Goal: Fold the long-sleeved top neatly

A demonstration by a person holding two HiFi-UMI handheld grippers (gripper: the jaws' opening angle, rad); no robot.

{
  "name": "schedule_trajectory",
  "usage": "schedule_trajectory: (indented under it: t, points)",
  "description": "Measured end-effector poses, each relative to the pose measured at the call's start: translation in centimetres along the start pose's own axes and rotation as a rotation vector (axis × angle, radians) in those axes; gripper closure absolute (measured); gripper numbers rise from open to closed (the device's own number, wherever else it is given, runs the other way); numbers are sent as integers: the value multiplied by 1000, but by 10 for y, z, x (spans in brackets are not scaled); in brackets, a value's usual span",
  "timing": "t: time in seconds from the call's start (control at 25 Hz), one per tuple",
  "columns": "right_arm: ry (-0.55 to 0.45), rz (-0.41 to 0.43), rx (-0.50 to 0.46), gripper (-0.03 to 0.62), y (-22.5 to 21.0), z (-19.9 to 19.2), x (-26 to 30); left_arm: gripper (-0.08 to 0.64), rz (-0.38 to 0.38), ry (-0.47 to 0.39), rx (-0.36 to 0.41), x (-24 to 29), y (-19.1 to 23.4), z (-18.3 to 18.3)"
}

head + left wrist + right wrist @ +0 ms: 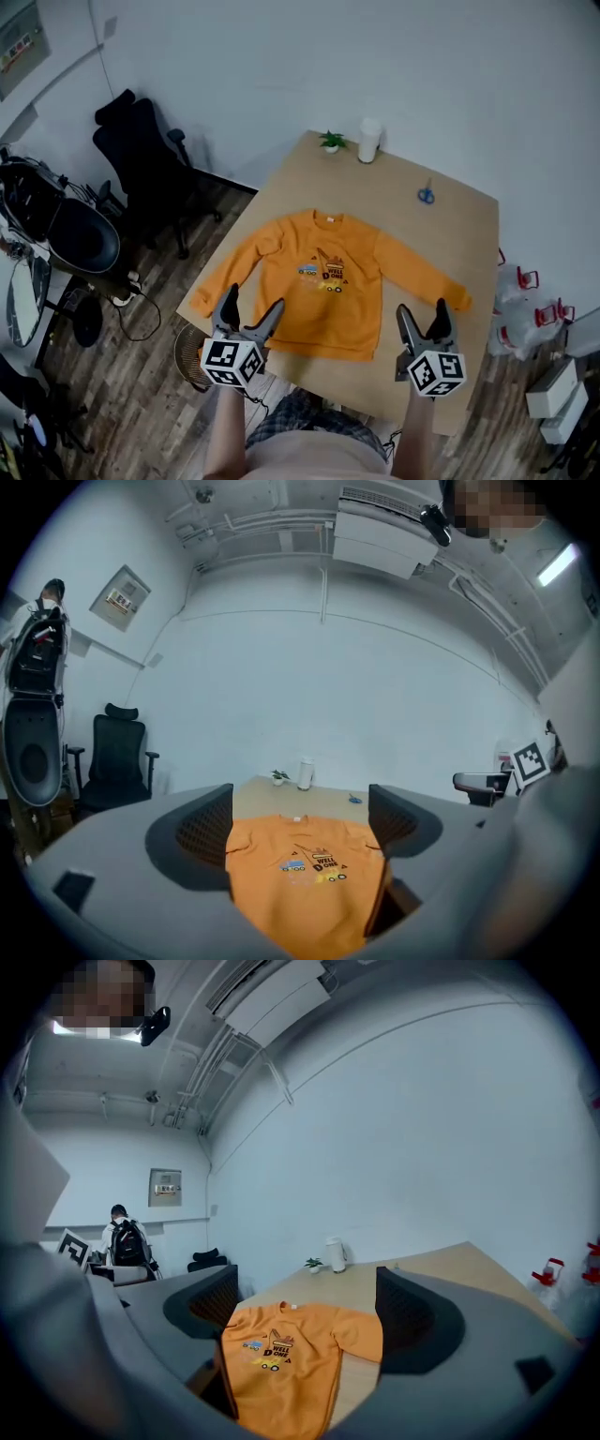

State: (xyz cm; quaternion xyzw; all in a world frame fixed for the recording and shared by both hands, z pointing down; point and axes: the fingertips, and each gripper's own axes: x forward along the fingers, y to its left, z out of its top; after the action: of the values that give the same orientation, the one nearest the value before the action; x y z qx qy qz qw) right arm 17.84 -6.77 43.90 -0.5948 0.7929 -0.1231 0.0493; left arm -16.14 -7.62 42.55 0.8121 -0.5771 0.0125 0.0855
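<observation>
While we hover short of the near edge, left gripper (251, 307): jaws spread with nothing between them, over the near left corner of the counter (450, 234), just beside the top's left cuff.
Right gripper (422, 319): jaws apart and empty too, above the near edge, right of the hem and clear of the cloth.
Long-sleeved top (323, 281): orange, flat and face up in the middle of the counter. Its hem (323, 352) runs along the near edge and its collar (328, 219) points to the far edge. We judge that no fold has been made yet.
Left sleeve (234, 267): slants out to the near left corner. The cuff lies right at the counter's edge, and we cannot tell whether it hangs over.
Right sleeve (427, 272): slants toward the right edge, and the cuff stops short of it on bare counter.
Scissors (426, 195): small and blue, toward the far right, well apart from the top.
Plant (331, 141) and white cup (369, 141): side by side at the far corner, apart from the collar.
Risk, left cuff: it sits so close to the corner that a brush from our gripper could push it off, and its weight could drag the sleeve askew.
Risk, grip: the cloth looks thick and soft. Narrow jaws might catch only the upper layer, and the front would then lift away from the back and bunch.
Risk, drag: pulling one sleeve across without the other gripper steadying the body could slide the whole top toward an edge.
Risk, evenness: the sleeves lie at unlike slants, so matching folds may come out lopsided unless we square them first.
</observation>
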Motion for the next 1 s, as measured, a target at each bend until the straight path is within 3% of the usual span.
schedule_trajectory:
  t: [0.28, 0.52, 0.76, 1.0]
  points:
    - [-30, -96, 12, 147, 14, -5, 19, 120, -117, 29, 16, 40, 21, 2]
    - [-30, -133, 8, 150, 19, -5, 27, 120, -148, 32, 14, 60, 31, 5]
    - [-5, -127, -10, 155, 17, -1, 35, 120, -114, 46, -2, 67, 41, 4]
    - [31, -50, -29, 161, 29, -5, 57, 120, -24, 62, -25, 57, 64, -6]
